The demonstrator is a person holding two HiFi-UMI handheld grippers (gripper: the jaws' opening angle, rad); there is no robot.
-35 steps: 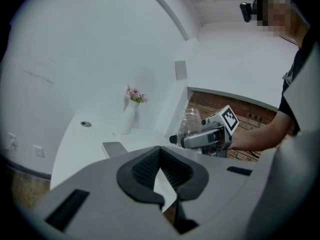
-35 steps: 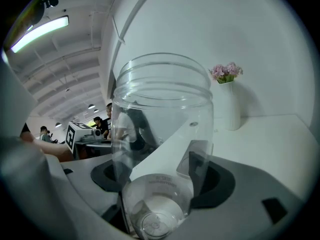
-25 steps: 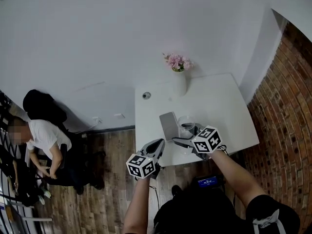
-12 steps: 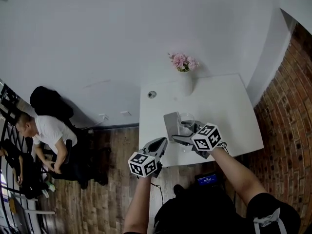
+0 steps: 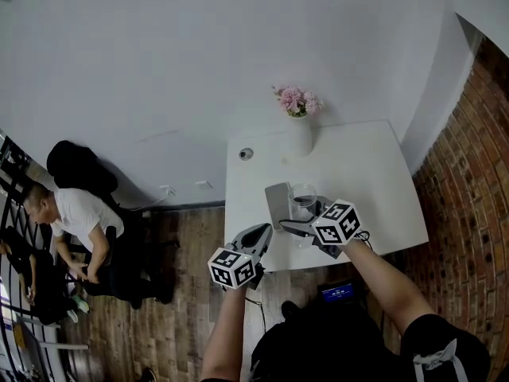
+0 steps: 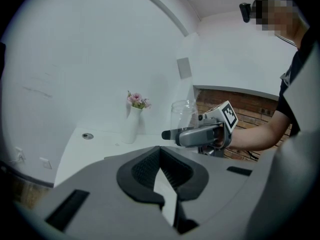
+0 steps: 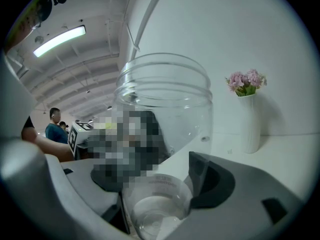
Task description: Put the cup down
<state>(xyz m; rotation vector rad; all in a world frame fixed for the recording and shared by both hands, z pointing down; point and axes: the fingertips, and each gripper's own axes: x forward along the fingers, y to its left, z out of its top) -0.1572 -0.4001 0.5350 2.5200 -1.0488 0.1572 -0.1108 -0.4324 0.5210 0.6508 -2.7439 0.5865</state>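
Note:
My right gripper (image 5: pixel 300 215) is shut on a clear plastic cup (image 5: pixel 303 201) and holds it by its lower part over the front of the white table (image 5: pixel 362 173). In the right gripper view the cup (image 7: pixel 165 129) stands roughly upright between the jaws (image 7: pixel 160 189), empty, its base near the camera. Whether its base touches the table I cannot tell. My left gripper (image 5: pixel 258 235) hovers off the table's front left edge, shut, with nothing in it. From the left gripper view, past my left gripper (image 6: pixel 160 150), the cup (image 6: pixel 183 115) and right gripper (image 6: pixel 200 134) appear ahead.
A white vase of pink flowers (image 5: pixel 297 130) stands at the table's back. A round metal grommet (image 5: pixel 246 154) sits at the back left corner. A grey flat rectangle (image 5: pixel 277 204) stands just left of the cup. Brick wall (image 5: pixel 469 213) at right; a seated person (image 5: pixel 75 223) at left.
The head view has shifted a little. The cup stays in my right gripper at about the same spot, and both grippers have hardly moved.

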